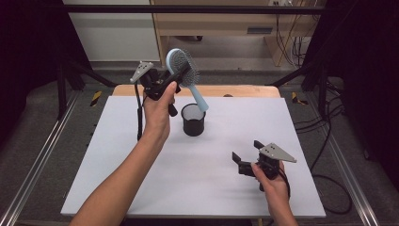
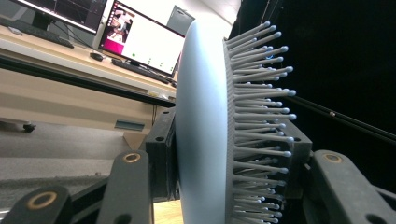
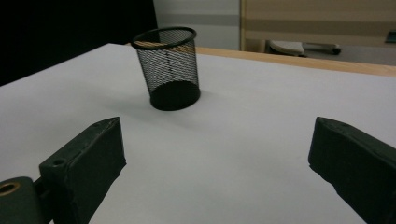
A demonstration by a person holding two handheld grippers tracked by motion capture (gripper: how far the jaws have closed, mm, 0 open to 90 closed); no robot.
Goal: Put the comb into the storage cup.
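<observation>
The left gripper (image 1: 176, 75) is holding a pale blue hairbrush (image 1: 184, 68) in the air above the black mesh cup (image 1: 193, 119), its fingers (image 2: 161, 154) clamping the brush head, with the handle slanting down toward the cup's rim. The cup is standing upright on the white tabletop (image 1: 211, 179). The right gripper (image 1: 247, 150) is resting low near the front right, its fingers (image 3: 88, 163) spread wide apart, gripping nothing.

No legible txt anywhere; monitor (image 2: 144, 42) screens too blurry to read.
</observation>
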